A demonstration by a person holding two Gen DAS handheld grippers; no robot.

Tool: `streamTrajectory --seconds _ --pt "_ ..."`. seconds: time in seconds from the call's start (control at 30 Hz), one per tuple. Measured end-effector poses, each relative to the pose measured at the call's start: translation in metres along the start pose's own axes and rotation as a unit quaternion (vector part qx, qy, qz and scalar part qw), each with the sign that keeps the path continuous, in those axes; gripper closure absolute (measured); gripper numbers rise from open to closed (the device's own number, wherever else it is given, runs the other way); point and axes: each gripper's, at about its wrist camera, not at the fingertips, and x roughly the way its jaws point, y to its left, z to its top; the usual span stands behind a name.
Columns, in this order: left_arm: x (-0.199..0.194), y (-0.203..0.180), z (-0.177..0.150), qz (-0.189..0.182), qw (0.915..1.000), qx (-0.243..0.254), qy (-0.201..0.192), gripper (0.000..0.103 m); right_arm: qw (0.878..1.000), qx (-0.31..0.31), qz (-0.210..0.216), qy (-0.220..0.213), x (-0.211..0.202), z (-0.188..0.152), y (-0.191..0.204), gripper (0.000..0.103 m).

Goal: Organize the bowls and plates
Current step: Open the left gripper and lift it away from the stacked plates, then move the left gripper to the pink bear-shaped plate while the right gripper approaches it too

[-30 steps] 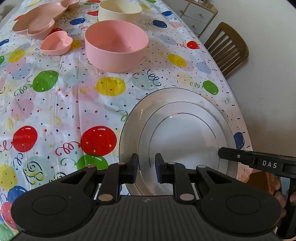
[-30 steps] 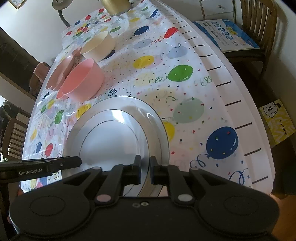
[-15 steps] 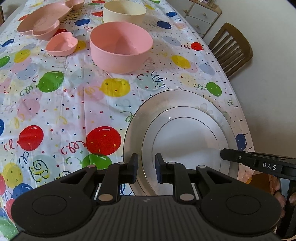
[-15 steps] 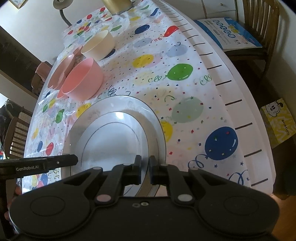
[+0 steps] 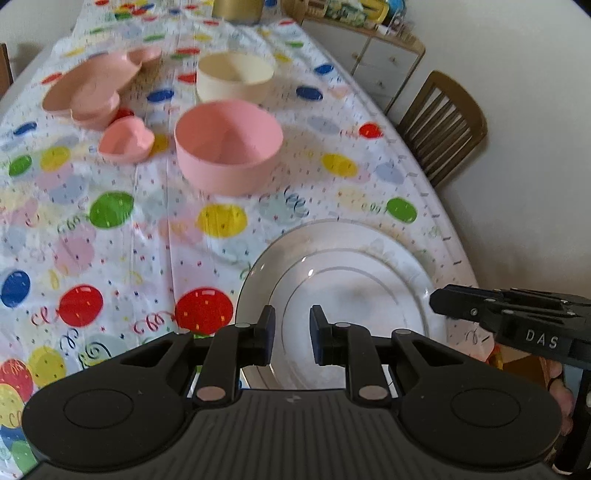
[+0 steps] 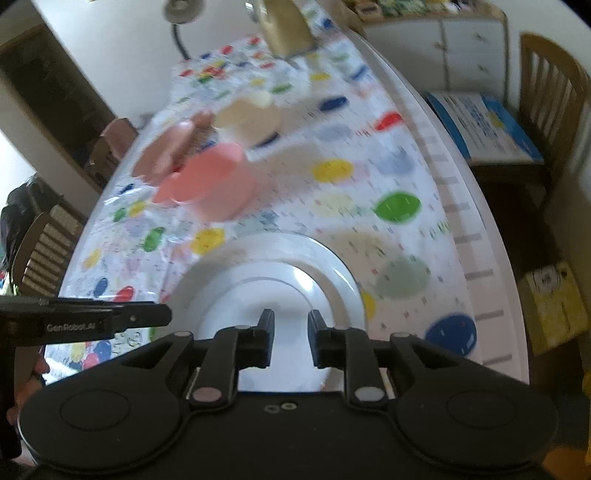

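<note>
A small white plate [image 5: 354,295] lies stacked on a large white plate [image 5: 373,236] at the table's near right edge; the stack also shows in the right wrist view [image 6: 280,284]. My left gripper [image 5: 292,334] is open and empty, hovering over the plates' near left rim. My right gripper [image 6: 291,338] is open and empty over the plates' near edge; its body shows in the left wrist view [image 5: 517,325]. Farther off stand a pink bowl [image 5: 228,146], a cream bowl [image 5: 235,77], a pink heart dish [image 5: 127,139] and a pink flower-shaped plate [image 5: 94,86].
The table has a balloon-print cloth [image 5: 110,229]. A wooden chair [image 5: 443,122] stands by its right side, a white cabinet [image 5: 373,62] behind it. A gold container [image 5: 236,11] stands at the table's far end. A second chair with a blue book [image 6: 484,125] is in the right wrist view.
Both grippers have opened from nearly shut and drawn back and up from the plates. The views tilted up, showing more of the far table. The plates stay put.
</note>
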Motion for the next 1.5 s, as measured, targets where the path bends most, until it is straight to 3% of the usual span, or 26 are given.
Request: streamTrajectory --seconds 0.23,0.33,0.43,0.5,0.53,0.67,0.87,1.03,1.2,1.33,1.5 --pt "-0.024 -0.005 0.004 0.020 0.9990 0.002 -0.041 0.083 0.999 -0.044 0.019 -0.025 -0.011 0.011 0.023 0.079" --pt "-0.035 -0.004 0.006 0.028 0.9979 -0.002 -0.058 0.078 0.997 -0.059 0.024 -0.037 -0.015 0.017 0.031 0.074" --pt "-0.046 -0.002 0.009 0.037 0.9963 -0.006 -0.077 0.068 0.996 -0.074 0.028 -0.049 -0.018 0.024 0.041 0.067" --pt "-0.054 0.000 0.010 0.043 0.9949 -0.007 -0.091 0.045 0.995 -0.081 0.037 -0.053 -0.019 0.029 0.047 0.067" --pt "-0.059 0.001 0.011 0.047 0.9938 -0.007 -0.100 0.043 0.994 -0.084 0.041 -0.056 -0.020 0.032 0.050 0.066" --pt "-0.074 0.007 0.018 0.057 0.9909 -0.003 -0.122 0.042 0.991 -0.106 0.051 -0.071 -0.021 0.046 0.069 0.058" --pt "-0.088 0.027 0.033 0.066 0.9869 0.000 -0.147 0.041 0.985 -0.129 0.057 -0.100 -0.021 0.066 0.099 0.034" --pt "-0.094 0.045 0.046 0.069 0.9839 0.004 -0.165 0.035 0.984 -0.134 0.054 -0.109 -0.014 0.080 0.118 0.023" --pt "-0.098 0.072 0.061 0.073 0.9816 0.003 -0.177 0.024 0.980 -0.141 0.037 -0.137 -0.003 0.094 0.144 0.003" --pt "-0.097 0.095 0.075 0.076 0.9805 -0.001 -0.181 0.024 0.977 -0.139 0.029 -0.160 0.012 0.104 0.162 0.001" --pt "-0.089 0.128 0.095 0.085 0.9802 -0.007 -0.179 0.024 0.981 -0.117 0.015 -0.152 0.040 0.121 0.175 0.000"
